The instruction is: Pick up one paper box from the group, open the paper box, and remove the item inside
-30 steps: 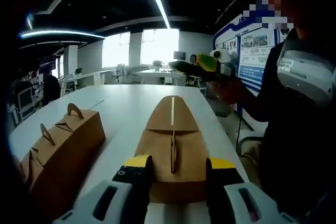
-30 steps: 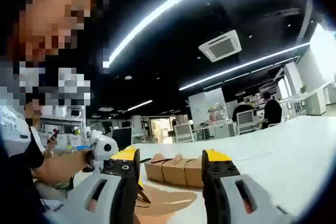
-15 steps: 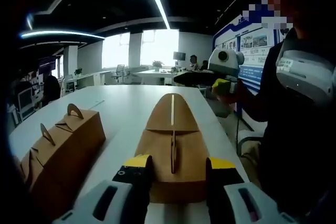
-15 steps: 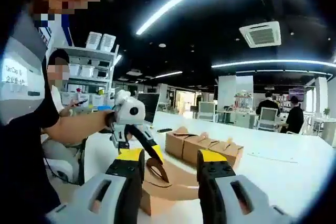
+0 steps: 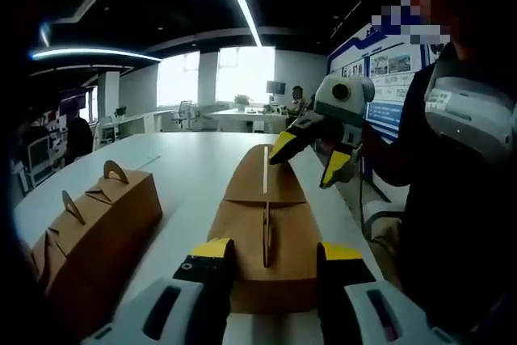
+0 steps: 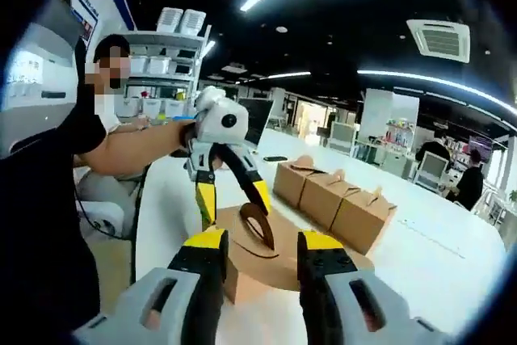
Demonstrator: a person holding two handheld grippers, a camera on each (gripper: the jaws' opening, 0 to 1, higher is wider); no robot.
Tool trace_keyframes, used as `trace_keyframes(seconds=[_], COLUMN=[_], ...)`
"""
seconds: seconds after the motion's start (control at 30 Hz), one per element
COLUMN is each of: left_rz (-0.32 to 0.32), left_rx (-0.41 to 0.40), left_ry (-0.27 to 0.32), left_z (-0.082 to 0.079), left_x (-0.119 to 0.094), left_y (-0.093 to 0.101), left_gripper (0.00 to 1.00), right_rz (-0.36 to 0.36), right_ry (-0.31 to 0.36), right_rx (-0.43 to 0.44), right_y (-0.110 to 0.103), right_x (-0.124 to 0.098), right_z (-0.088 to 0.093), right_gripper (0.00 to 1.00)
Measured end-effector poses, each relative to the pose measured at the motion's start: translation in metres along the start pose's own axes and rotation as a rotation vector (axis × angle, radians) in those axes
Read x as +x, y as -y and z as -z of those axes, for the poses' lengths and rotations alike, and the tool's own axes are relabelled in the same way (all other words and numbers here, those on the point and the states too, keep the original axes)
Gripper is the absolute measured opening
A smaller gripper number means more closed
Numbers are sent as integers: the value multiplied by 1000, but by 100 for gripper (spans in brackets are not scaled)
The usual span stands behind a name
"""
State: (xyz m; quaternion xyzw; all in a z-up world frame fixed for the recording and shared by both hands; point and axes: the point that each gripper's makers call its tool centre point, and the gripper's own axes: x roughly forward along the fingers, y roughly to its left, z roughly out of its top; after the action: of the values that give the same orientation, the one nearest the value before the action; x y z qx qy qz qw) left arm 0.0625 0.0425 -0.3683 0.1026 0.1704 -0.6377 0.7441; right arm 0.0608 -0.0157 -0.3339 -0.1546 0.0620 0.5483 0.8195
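On a long white table (image 5: 194, 163) in an open-plan office, a brown paper box (image 5: 264, 228) with a slotted handle ridge along its top sits just ahead of the left gripper (image 5: 273, 260), whose yellow-tipped jaws stand apart to either side of the box's near end without visibly pressing it; whether they touch it cannot be told. To the left, a row of three more handled paper boxes (image 5: 95, 220) stands close together on the table, apart from the chosen one. At the box's far end, the right gripper (image 5: 307, 161), held by a person's hand (image 5: 349, 136), hangs above the top ridge with its jaws spread wide and nothing between them. In the right gripper view, the same box (image 6: 266, 258) lies between that gripper's own parted jaws (image 6: 257, 241), with the left gripper (image 6: 230, 199) at its far end and the three boxes (image 6: 335, 199) beyond to the right.
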Motion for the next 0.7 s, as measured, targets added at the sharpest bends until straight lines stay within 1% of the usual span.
trace_keyframes(seconds=[0.1, 0.2, 0.33, 0.37, 0.43, 0.6, 0.7], left_rz=[-2, -7, -13, -17, -27, -49, -63], left_rx=[1, 2, 4, 4, 6, -12, -20], left_ry=[2, 3, 4, 4, 5, 24, 23], left_z=[0, 0, 0, 0, -1, 0, -1], left_x=[0, 0, 0, 0, 0, -3, -4], left_y=[0, 0, 0, 1, 1, 1, 2], left_gripper=[42, 42, 42, 42, 42, 42, 43], right_rz=[2, 0, -17, -19, -23, -26, -27], right_ry=[-27, -33, -60, -46, -39, -39, -41], right_rx=[22, 32, 8, 20, 28, 50, 58], right_y=[4, 5, 0, 1, 0, 0, 0], right_x=[5, 8, 14, 14, 14, 15, 15], right_z=[9, 14, 24, 23, 22, 23, 23], right_gripper=[36, 38, 38, 38, 38, 37, 37])
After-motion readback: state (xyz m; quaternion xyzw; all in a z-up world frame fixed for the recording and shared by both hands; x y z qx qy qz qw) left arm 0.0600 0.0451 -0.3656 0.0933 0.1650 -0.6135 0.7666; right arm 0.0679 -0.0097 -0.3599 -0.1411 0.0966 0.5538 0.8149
